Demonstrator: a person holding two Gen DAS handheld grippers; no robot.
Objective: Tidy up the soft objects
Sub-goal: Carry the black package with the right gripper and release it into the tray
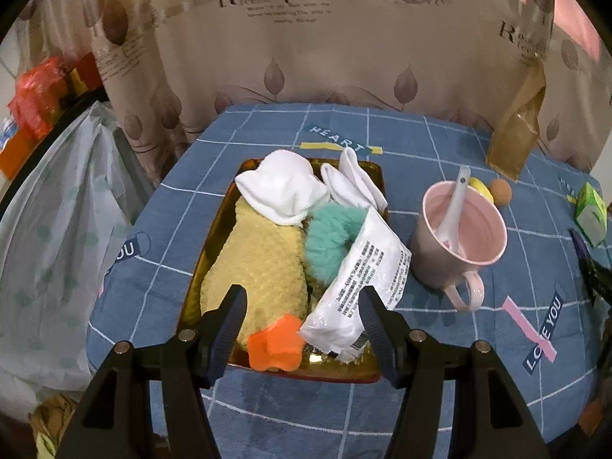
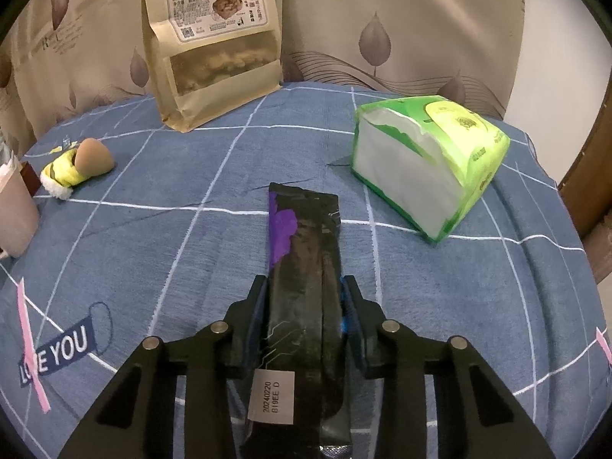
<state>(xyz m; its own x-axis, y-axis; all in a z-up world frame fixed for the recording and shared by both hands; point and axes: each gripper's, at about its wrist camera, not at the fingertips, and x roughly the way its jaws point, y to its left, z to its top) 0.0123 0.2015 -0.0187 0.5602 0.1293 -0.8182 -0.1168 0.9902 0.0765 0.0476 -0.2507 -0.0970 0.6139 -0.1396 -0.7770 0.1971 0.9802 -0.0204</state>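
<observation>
Your right gripper (image 2: pixel 304 298) is clamped across a long black-and-purple sachet (image 2: pixel 302 267), low over the blue checked cloth (image 2: pixel 172 267). It looks light, limp and slick, so hold mid-length. Your left gripper (image 1: pixel 302 306) hangs spread apart over the near end of the gold tray (image 1: pixel 214 237), already crowded; room is tight, with the pink mug (image 1: pixel 459 241) just right

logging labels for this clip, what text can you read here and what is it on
"20240220 B19EE D": white sticker on the black packet held in the right gripper
"陈昌银 千层麻花": brown snack bag; smaller print unreadable
"LOVE YOU", "HEART": blue tablecloth
"love": curtain; its other lines too blurred
White packet in the tray: print too small
Green tissue pack: unreadable
</observation>
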